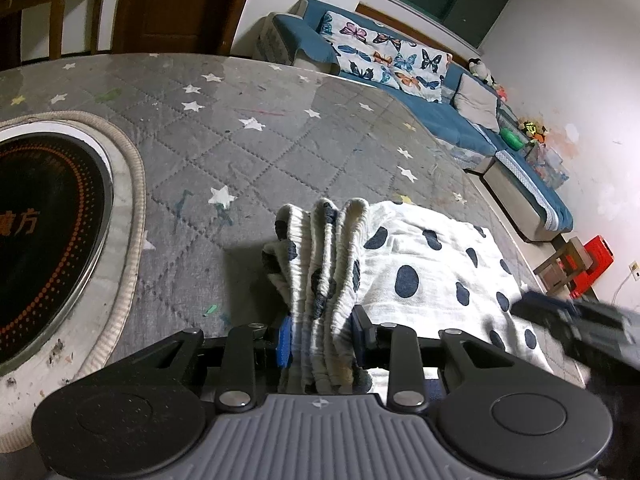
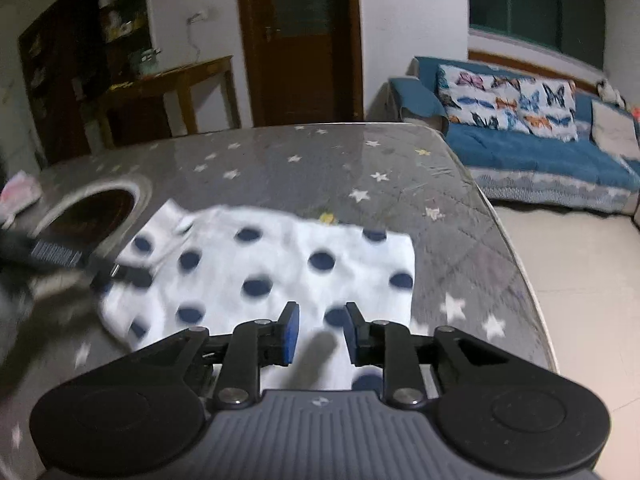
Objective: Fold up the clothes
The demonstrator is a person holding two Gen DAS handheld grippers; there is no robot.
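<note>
On gray starred surface [image 1: 248, 148], left claw [image 1: 320, 342] clamps bunched polka-dot garment [image 1: 420, 264]; right claw [image 2: 319, 330] hovers wide above it, round cooktop [image 1: 44, 236] beside.

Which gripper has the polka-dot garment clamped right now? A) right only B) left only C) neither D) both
B: the left gripper is shut on a bunched ribbed edge of the polka-dot garment, while the right gripper hangs open above the cloth with nothing between its pads.

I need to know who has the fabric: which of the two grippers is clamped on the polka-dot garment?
The left gripper: bunched polka-dot garment fills its jaws. The right gripper is open, nothing pinched between its pads.
</note>
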